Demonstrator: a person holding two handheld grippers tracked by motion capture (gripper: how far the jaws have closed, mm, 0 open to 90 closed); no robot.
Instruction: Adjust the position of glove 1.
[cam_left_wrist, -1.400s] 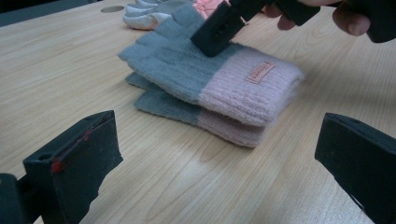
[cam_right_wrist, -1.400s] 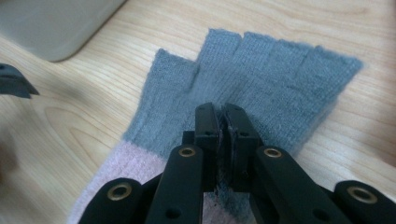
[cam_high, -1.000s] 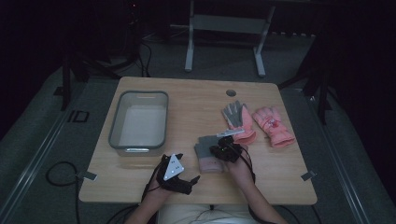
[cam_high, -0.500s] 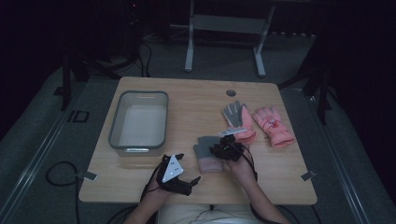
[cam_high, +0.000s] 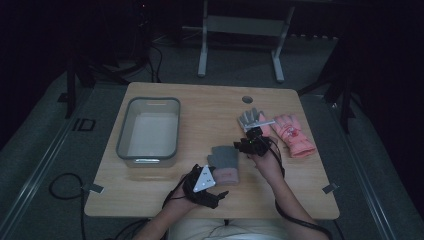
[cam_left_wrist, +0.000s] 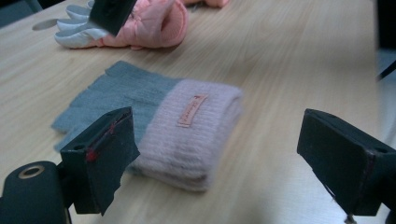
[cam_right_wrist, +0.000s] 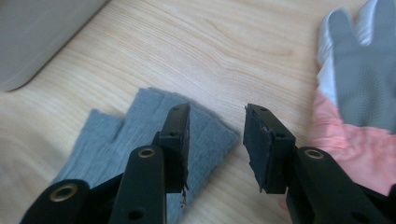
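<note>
on pale wood, fuzzy pink-cuffed grey knit glove (cam_left_wrist: 187, 130) lies flat.

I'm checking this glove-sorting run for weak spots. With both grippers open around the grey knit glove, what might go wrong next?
The right gripper, whose jaws have just been opening, hangs above the grey glove's fingers with nothing between its jaws; a low pinch might catch one layer only. The left gripper faces the pink cuff, so a push could slide the glove. The pink ski glove lies close beside the right gripper and may get snagged.
</note>
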